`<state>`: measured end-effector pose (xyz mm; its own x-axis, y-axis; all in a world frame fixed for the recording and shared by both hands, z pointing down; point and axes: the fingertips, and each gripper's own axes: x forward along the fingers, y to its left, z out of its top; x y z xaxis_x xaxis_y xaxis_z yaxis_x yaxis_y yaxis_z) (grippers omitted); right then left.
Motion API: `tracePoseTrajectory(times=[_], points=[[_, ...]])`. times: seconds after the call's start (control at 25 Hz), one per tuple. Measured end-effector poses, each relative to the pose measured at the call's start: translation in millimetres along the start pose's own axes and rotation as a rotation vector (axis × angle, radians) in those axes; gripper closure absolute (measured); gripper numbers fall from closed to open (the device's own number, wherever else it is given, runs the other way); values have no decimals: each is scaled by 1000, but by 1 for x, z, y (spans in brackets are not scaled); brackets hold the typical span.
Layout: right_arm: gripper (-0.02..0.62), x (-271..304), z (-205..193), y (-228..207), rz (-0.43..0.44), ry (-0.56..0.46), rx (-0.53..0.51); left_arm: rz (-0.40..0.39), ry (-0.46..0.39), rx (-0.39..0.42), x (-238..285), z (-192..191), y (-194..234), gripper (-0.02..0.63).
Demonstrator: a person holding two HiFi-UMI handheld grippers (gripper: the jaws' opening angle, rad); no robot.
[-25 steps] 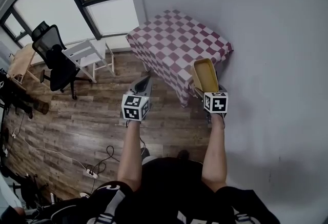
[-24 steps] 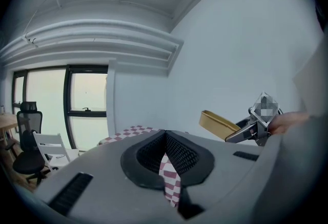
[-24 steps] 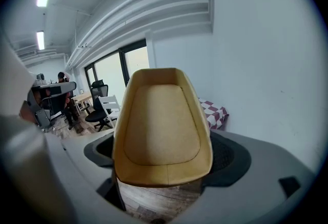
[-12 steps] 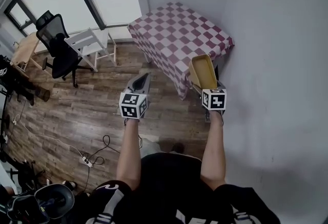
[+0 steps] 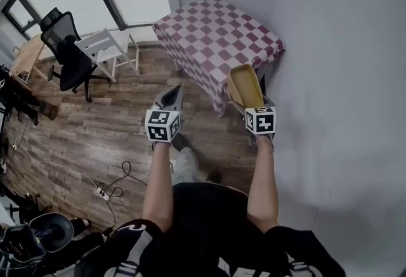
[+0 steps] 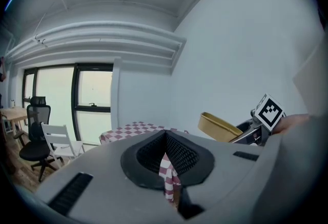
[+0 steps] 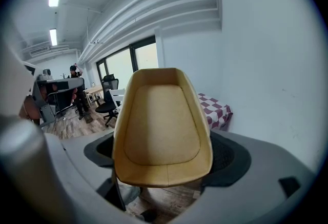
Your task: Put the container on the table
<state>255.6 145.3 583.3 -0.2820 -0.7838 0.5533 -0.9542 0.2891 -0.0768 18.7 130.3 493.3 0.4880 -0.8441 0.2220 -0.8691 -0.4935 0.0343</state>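
Note:
A shallow yellow container (image 5: 246,84) is held above the wooden floor, just short of the table (image 5: 216,41) with the red-and-white checked cloth. My right gripper (image 5: 246,103) is shut on the container's near end. In the right gripper view the container (image 7: 161,125) tilts up between the jaws, with the table (image 7: 216,110) behind it at right. My left gripper (image 5: 172,96) hangs to the left, jaws together and holding nothing. In the left gripper view the left gripper (image 6: 167,166) points toward the table (image 6: 134,128), and the container (image 6: 219,126) shows at right.
A grey wall (image 5: 342,79) runs close along the right. A white chair (image 5: 104,57) and a black office chair (image 5: 66,57) stand left of the table under the windows. Cables (image 5: 114,184) lie on the floor. A person (image 7: 74,72) stands far off.
Both grippers have been carried a little closer to the table, the container still held. A foot now shows on the floor below the left gripper.

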Motion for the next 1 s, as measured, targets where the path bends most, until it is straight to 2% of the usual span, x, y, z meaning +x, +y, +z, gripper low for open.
tracePoseTrajectory(times=[0.28, 0.68, 1.0], points=[[97, -7, -3, -10, -10, 3, 14, -15, 8, 23, 1, 5, -12, 581], [97, -7, -3, -10, -12, 6, -1, -7, 7, 24, 5, 6, -7, 581], [97, 8, 16, -9, 0, 3, -32, 4, -13, 16, 13, 16, 3, 583]])
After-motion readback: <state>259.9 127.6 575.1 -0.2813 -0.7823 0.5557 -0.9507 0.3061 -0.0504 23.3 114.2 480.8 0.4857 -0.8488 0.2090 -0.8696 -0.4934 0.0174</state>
